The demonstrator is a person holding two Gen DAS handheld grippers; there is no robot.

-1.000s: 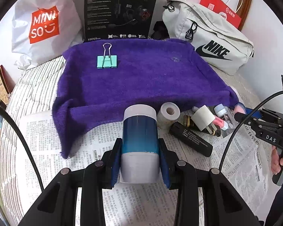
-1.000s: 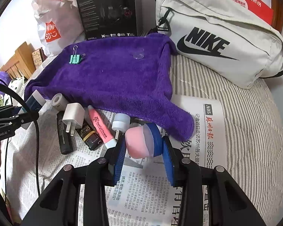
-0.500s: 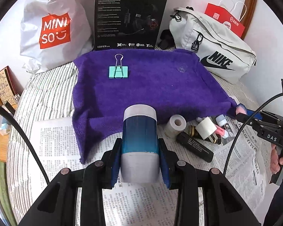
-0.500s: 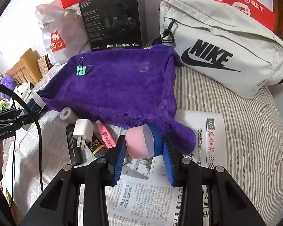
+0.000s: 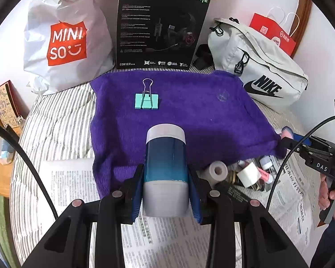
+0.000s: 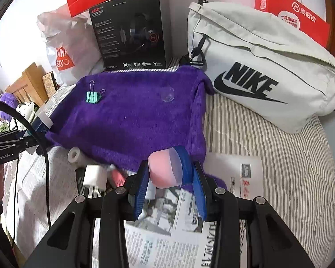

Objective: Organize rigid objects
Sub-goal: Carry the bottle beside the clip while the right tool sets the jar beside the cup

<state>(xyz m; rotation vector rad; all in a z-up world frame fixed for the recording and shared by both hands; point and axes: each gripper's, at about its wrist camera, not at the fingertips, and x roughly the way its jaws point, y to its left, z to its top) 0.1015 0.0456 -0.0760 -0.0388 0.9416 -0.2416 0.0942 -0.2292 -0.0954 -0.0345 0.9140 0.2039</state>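
**Gripping one object in each gripper above a purple towel**

Holding a blue bottle with white ends [image 5: 165, 169], the left gripper [image 5: 166, 192] has both blue pads pressed against the bottle's sides. The bottle lies lengthwise between the fingers, its far white end pointing toward twelve o'clock, over the near edge of a purple towel [image 5: 189, 116].

The right gripper [image 6: 170, 192] is clamped on a small round pink container with a blue cap [image 6: 167, 169], the cap against the right-hand pad. It hangs above the towel's near corner and a sheet of newspaper [image 6: 185, 241].

The towel is spread on a striped bedcover [image 6: 268, 160]. On it, toward eleven o'clock in the left wrist view, lies a mint-green binder clip [image 5: 146, 101] with its wire handles. Toward one o'clock on the towel sits a small clear plastic dome [image 5: 222, 96], well apart from the clip.

At four o'clock of the bottle, on newspaper at the towel's near edge, a cluster of small items lies close together: a white tape roll [image 5: 217, 171], a white plug adapter [image 5: 249, 175], a pink tube [image 5: 265, 174] and a black cylinder [image 5: 234, 195].

Behind the towel, at twelve o'clock, stands a black headset box [image 5: 160, 26], with a white Miniso bag [image 5: 64, 38] at ten o'clock and a grey Nike bag [image 5: 261, 67] at two o'clock.
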